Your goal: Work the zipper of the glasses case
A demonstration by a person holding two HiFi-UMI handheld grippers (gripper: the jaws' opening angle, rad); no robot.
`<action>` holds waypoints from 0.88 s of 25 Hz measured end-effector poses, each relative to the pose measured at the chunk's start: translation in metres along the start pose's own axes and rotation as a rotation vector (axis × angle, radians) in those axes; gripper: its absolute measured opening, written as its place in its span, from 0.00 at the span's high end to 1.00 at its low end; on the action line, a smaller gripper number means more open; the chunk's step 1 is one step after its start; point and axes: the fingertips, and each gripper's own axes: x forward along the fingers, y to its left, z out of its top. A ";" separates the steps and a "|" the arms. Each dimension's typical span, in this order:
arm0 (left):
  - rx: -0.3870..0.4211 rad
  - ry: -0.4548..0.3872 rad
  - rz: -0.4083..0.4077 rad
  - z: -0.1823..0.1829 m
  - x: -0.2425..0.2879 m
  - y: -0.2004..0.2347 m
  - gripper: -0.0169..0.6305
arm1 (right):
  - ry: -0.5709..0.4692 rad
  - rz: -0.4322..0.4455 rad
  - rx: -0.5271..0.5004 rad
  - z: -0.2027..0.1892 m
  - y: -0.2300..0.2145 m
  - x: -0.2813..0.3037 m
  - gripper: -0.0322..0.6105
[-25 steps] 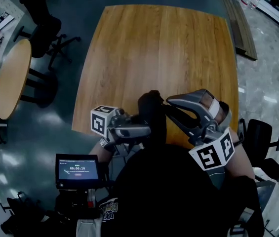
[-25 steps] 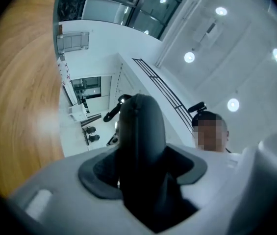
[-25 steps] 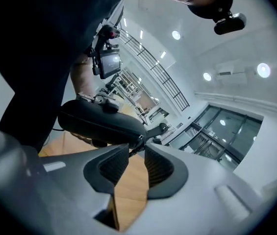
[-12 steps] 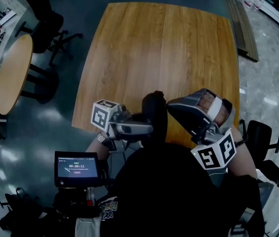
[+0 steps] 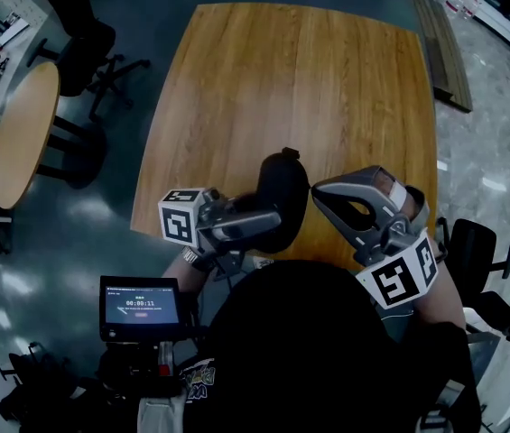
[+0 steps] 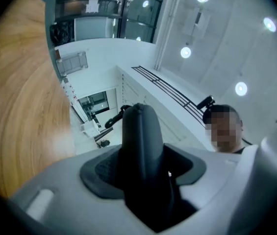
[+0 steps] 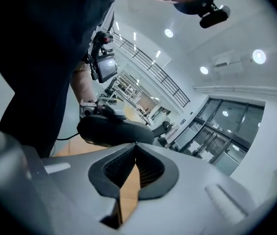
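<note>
In the head view the dark oval glasses case [image 5: 282,192] hangs above the near edge of the square wooden table [image 5: 300,79], between the left gripper [image 5: 271,219] and the right gripper [image 5: 316,188]. The left gripper view shows its jaws clamped across the case. In the right gripper view the jaws are pressed together, with their tips at the case's edge.

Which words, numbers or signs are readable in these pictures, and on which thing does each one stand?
"00:00:11": timer digits on the small screen, read with some doubt.
Other lines on that screen: too small to read.
Print on the person's shirt: blurred and cut off, unreadable.
No words on the marker cubes: square patterns only.
No label seen on the glasses case.
</note>
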 end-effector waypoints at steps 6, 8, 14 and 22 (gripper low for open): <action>0.001 -0.116 0.024 0.020 -0.006 0.008 0.58 | 0.006 -0.002 0.018 -0.001 0.014 0.007 0.94; -0.011 -0.144 0.038 0.024 -0.006 0.012 0.58 | 0.008 -0.013 0.060 -0.004 0.012 0.008 0.94; -0.074 -0.319 0.059 0.054 -0.011 0.024 0.59 | -0.008 -0.009 0.179 -0.007 0.024 0.014 0.94; -0.059 -0.465 0.157 0.075 -0.011 0.040 0.59 | -0.005 0.017 0.276 -0.009 0.047 0.020 0.94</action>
